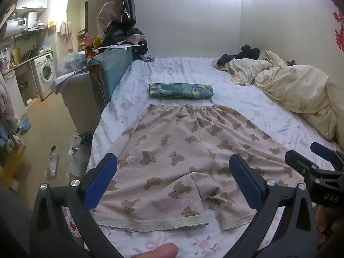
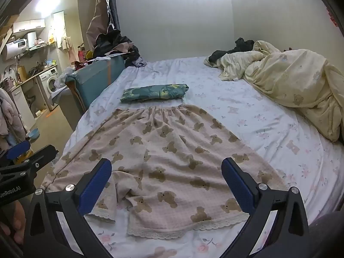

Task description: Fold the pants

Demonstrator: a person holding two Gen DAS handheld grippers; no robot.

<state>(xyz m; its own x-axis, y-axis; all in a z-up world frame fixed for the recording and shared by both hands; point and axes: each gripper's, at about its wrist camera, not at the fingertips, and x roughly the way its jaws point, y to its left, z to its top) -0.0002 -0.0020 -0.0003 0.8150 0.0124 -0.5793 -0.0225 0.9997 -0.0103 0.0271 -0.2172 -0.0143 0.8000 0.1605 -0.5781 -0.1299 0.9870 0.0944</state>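
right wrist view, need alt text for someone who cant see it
Pink bear-print pants lie spread flat on a bed, lace-trimmed leg hems nearest the camera, between the wide-open blue pads of the right gripper. A folded green cloth lies just past the waistband, a rumpled cream duvet at right; the left gripper shows at the left edge.

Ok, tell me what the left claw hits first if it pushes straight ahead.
Probably the bear-print pants lying flat on the bed: the open left claw points down at the leg ends. Nothing stands between, though depth is uncertain.
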